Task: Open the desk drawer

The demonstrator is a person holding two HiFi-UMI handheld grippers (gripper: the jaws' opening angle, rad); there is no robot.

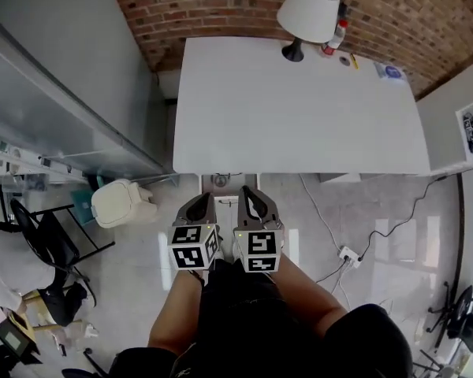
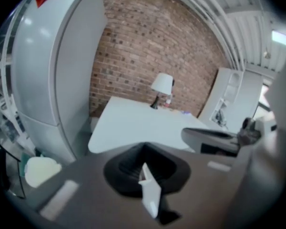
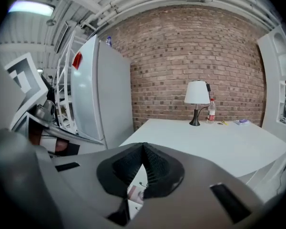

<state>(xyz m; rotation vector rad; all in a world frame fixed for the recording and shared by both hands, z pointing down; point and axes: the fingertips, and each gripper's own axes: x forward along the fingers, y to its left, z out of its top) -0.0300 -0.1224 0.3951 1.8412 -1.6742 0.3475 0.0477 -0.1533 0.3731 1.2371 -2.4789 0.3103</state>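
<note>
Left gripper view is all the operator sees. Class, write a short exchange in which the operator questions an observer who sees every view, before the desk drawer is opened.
Operator: Is the other gripper open?
Observer: No. The right gripper is shut, its fingers touching at the tips, nothing held.
Operator: Anything lying to my right?
Observer: A white power strip lies on the floor before the desk's near edge, to the right.

The left tool [image 1: 199, 205] and the right tool [image 1: 252, 198] are each formed as a grey moulded shell, its two tapered jaws lined with black ribbed pads [image 3: 155, 168]. A white cube [image 1: 194, 246] printed with black square markers is carried on each. Black clothing [image 1: 240, 317] is worn by the person
</note>
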